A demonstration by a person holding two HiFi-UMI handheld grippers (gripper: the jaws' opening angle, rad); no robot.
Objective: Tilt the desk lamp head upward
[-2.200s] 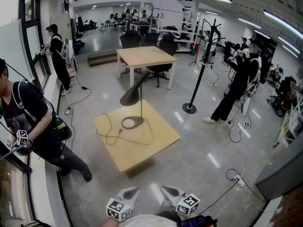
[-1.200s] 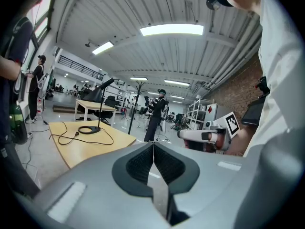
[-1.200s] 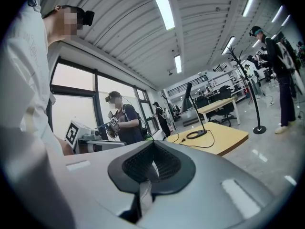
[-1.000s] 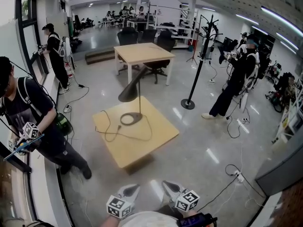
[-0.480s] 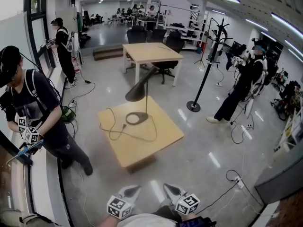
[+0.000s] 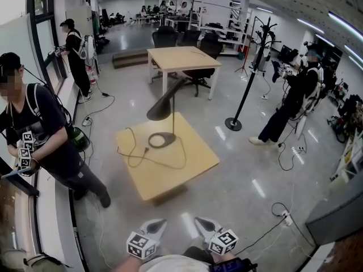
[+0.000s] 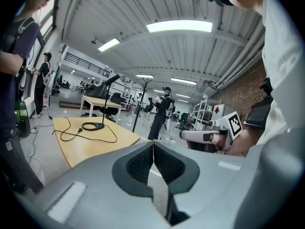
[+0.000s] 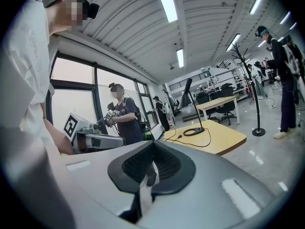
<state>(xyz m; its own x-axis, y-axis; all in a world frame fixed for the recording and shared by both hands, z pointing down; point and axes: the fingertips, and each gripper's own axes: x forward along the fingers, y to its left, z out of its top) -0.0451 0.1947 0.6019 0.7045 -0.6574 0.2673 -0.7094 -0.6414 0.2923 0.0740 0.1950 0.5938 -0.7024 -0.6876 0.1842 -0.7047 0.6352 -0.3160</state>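
A black desk lamp stands on a low wooden table [image 6: 170, 171] in the middle of the floor. Its round base [image 6: 162, 139] rests on the tabletop, its cone head [image 6: 161, 110] slopes downward, and its cord [image 6: 136, 154] loops across the table. Both grippers are far from it, at the bottom edge of the head view. My left gripper [image 6: 156, 226] and my right gripper [image 6: 202, 225] are both shut with nothing between their fingers. The left gripper view shows the lamp base [image 7: 93, 126] well beyond the shut left gripper [image 7: 153, 146]. From the right gripper [image 8: 152, 149] the lamp base [image 8: 194, 131] is likewise distant.
A person [image 6: 42, 143] with marker-cube grippers stands at the window on the left. A black coat stand [image 6: 244, 78] and another person [image 6: 292, 98] are to the right of the low table. A taller table [image 6: 181, 58] with chairs is behind. A power strip and cable [image 6: 282, 213] lie at right.
The person at the left has lowered their grippers and shifted a little. The lamp and both my grippers stay as they were.
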